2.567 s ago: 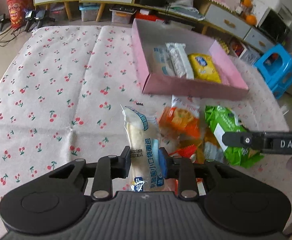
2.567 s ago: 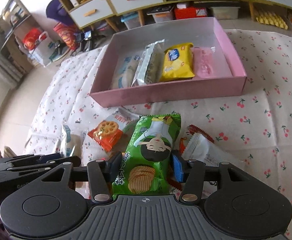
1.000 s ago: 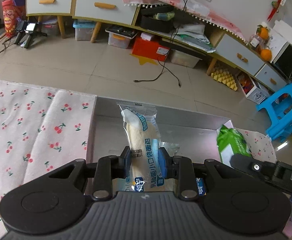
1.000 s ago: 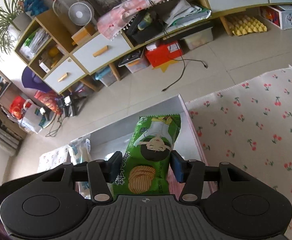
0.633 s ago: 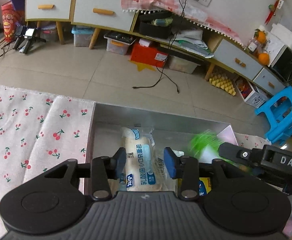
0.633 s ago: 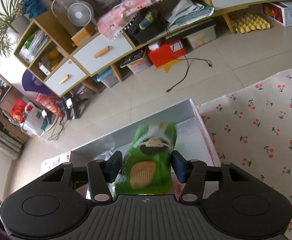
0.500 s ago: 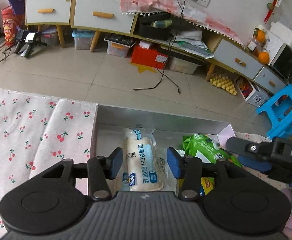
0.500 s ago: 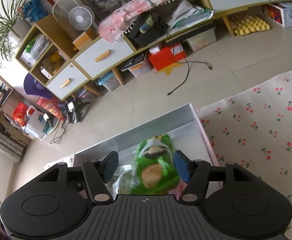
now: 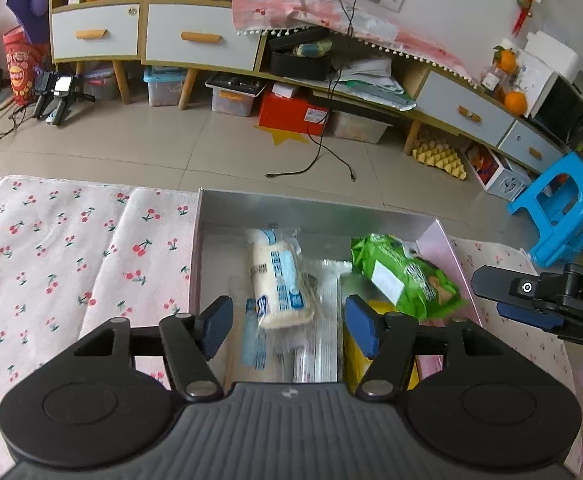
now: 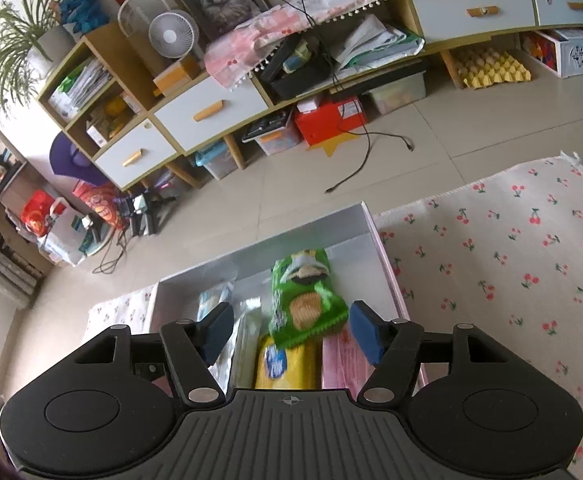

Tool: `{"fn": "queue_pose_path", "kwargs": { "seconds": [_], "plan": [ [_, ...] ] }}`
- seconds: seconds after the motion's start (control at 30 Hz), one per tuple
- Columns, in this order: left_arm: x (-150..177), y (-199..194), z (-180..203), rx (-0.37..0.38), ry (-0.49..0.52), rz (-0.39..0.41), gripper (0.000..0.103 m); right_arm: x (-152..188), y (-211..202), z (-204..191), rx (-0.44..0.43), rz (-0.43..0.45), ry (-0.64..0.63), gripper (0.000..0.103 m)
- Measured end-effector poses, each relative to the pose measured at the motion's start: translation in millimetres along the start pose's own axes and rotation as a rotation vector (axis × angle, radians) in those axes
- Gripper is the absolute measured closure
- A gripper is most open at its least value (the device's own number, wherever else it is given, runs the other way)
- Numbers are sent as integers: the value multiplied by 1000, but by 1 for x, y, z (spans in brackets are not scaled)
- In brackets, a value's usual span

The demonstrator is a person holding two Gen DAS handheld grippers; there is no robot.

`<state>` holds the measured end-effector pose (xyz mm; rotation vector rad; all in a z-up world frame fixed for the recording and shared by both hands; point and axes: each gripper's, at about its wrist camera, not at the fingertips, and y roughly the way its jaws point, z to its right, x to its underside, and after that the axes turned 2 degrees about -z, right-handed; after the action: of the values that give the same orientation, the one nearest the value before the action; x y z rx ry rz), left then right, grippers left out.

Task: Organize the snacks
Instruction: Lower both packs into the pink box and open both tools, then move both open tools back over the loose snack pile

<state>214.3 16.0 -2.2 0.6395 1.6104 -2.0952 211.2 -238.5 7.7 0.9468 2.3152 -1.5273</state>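
A tiled floor runs back to a long low cabinet [image 9: 195, 36] with white drawers and orange handles, and a blue plastic stool [image 9: 563, 208] stands off to the right. Nearer the cameras, a cherry-print cloth [image 9: 71, 248] covers the worktop, and on it sits a shallow pink box [image 9: 437, 240] with a pale grey inside.

The left gripper [image 9: 289, 326] hangs above the box, its blue-padded fingers [image 9: 217, 324] spreading apart and pressing on nothing. Below the gap lies a white bread packet [image 9: 279, 280] with blue print, resting inside the box on top of other clear-wrapped packets.

The right gripper [image 10: 291, 332] hangs over the right part of the same box, its fingers also widening and clear of everything. A green crisp bag [image 10: 305, 300] lies in the box below them (slightly blurred), leaning over a yellow packet [image 10: 285, 366] with a pink packet [image 10: 341, 360] just beside it. In the left wrist view the green bag sits against the box's right wall, well apart from the bread packet.
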Motion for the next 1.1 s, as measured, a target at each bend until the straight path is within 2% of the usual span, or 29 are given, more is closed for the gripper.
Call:
{"fn": "queue_pose_path", "kwargs": {
  "seconds": [0.3, 0.5, 0.67, 0.87, 0.97, 1.1],
  "plan": [
    [23, -27, 4, -3, 37, -3, 19, 25, -35, -1, 7, -15, -49, 31],
    [41, -45, 1, -4, 69, -23, 9, 46, -53, -8, 1, -21, -117, 23],
    [56, -54, -2, -28, 87, -39, 6, 61, -57, -9, 5, -54, -139, 23],
    [75, -60, -5, -21, 83, -74, 5, 78, -61, -8, 24, -78, -155, 20],
    [80, -64, -4, -17, 90, -82, 5, 88, -58, -7, 71, -140, -143, 20],
    [86, -70, -1, 3, 137, -59, 5, 98, -57, -8, 63, -198, -219, 20]
  ]
}}
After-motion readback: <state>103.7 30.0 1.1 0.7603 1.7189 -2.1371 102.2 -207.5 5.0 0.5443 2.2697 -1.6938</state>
